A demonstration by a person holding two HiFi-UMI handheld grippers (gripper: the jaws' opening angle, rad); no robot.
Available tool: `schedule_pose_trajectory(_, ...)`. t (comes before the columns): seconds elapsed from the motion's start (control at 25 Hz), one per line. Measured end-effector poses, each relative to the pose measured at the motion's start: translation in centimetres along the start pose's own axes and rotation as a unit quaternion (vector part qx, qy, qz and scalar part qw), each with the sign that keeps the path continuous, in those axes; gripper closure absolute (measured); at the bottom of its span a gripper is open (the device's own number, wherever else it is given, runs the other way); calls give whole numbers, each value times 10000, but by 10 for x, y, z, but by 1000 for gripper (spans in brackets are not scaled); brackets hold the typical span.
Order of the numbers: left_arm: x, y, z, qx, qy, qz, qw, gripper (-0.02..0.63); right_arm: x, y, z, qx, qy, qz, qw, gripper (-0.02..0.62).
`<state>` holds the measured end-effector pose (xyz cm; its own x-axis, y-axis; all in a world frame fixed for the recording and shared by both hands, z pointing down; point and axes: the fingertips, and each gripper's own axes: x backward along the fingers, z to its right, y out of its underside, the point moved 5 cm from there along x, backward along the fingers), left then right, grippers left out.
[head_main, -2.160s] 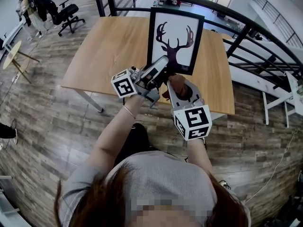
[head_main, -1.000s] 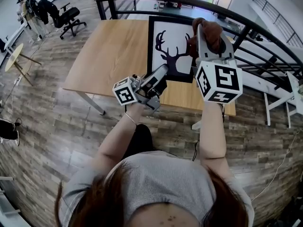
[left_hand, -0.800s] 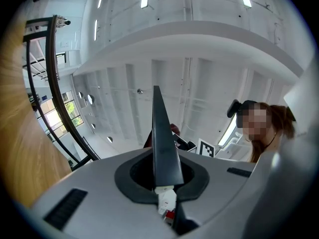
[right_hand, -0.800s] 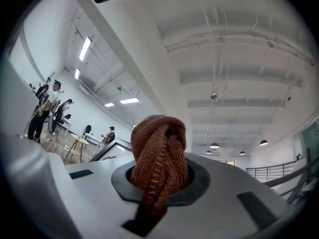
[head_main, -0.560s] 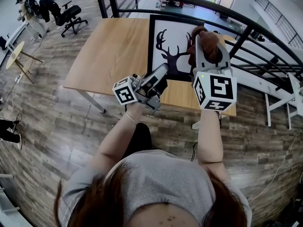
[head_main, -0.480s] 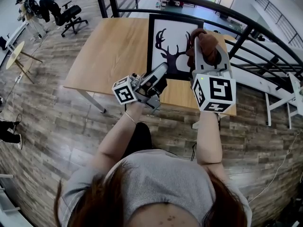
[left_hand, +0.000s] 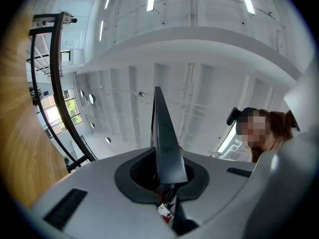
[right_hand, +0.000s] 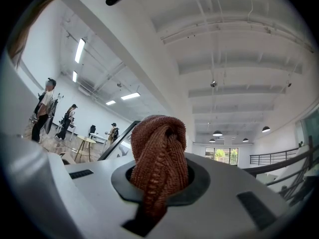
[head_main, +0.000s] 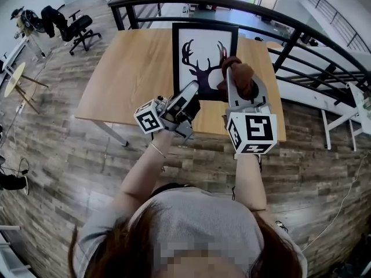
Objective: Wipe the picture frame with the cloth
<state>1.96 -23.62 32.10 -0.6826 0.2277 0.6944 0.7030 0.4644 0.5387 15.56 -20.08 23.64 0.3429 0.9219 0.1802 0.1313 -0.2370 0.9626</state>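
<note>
Right tongs (head_main: 239, 74) lowered, clamping cloth (head_main: 243, 84); left tongs (head_main: 190, 95) clamp picture frame (head_main: 200, 48) on wooden table (head_main: 130, 68); black railing (head_main: 290, 30) behind.

The picture frame (head_main: 200, 51) sits over the table (head_main: 127, 68), cloth (head_main: 240, 77) at its right edge.

Both forearms reach forward. The left gripper (head_main: 193, 90) tilts upward, its jaws clamped on the picture frame (head_main: 204, 39); the right gripper (head_main: 235, 84) has its jaws pinching the cloth (head_main: 242, 77).
</note>
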Motion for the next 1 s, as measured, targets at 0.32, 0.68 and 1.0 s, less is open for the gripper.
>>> schedule_pose_trajectory(0.32,-1,-3,5,16,93,-68,9999,586,17,10,-12,-63,12,-139,9999,549)
schedule_pose_trajectory(0.68,0,-13,8,107,136,-132,9998,586,31,24,-35,-161,-105,-473,9987,549)
schedule_pose_trajectory(1.0,28,-44,7,252,172,-70,9995,586,16,28,-79,-199,-201,-642,9975,549)
